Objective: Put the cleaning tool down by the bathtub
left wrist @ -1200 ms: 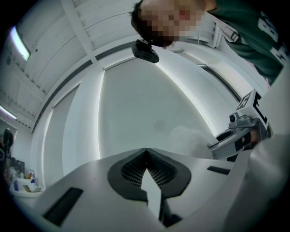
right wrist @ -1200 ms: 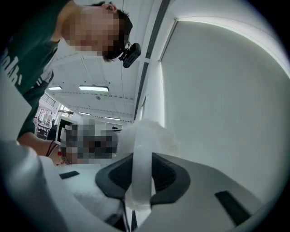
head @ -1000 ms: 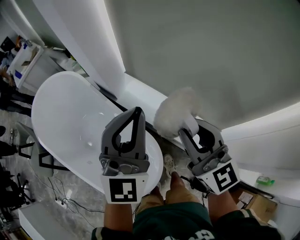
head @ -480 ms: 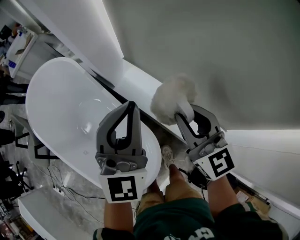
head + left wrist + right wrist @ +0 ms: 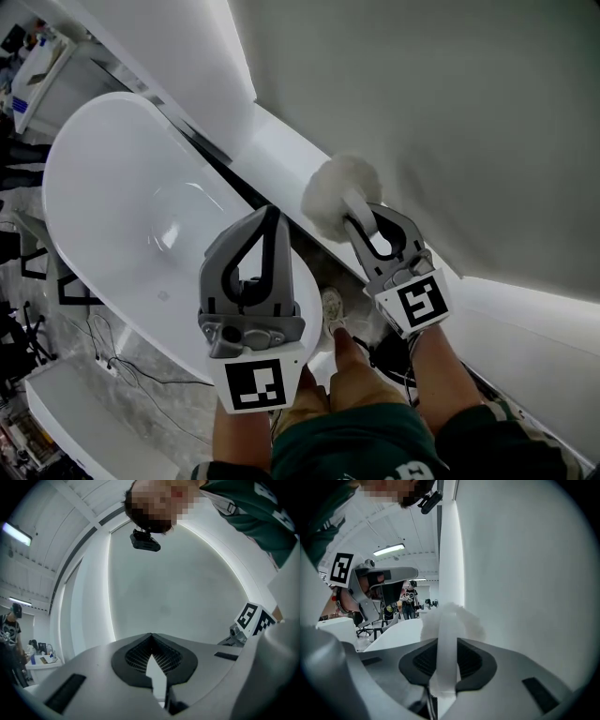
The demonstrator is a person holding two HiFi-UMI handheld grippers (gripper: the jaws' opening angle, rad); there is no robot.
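Two grippers hover at the near end of the bathtub (image 5: 103, 187). Your left gripper (image 5: 272, 214) has its jaws tip to tip with nothing between them, above the bathtub's rim. Your right gripper (image 5: 361, 214) is clamped on the white handle of the cleaning tool (image 5: 333, 192). Its fluffy head sits just beside the bathtub, perhaps touching the white ledge (image 5: 281, 155).

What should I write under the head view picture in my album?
Right tongs hold a fluffy white cleaning tool beside the white bathtub; left tongs are shut and empty.
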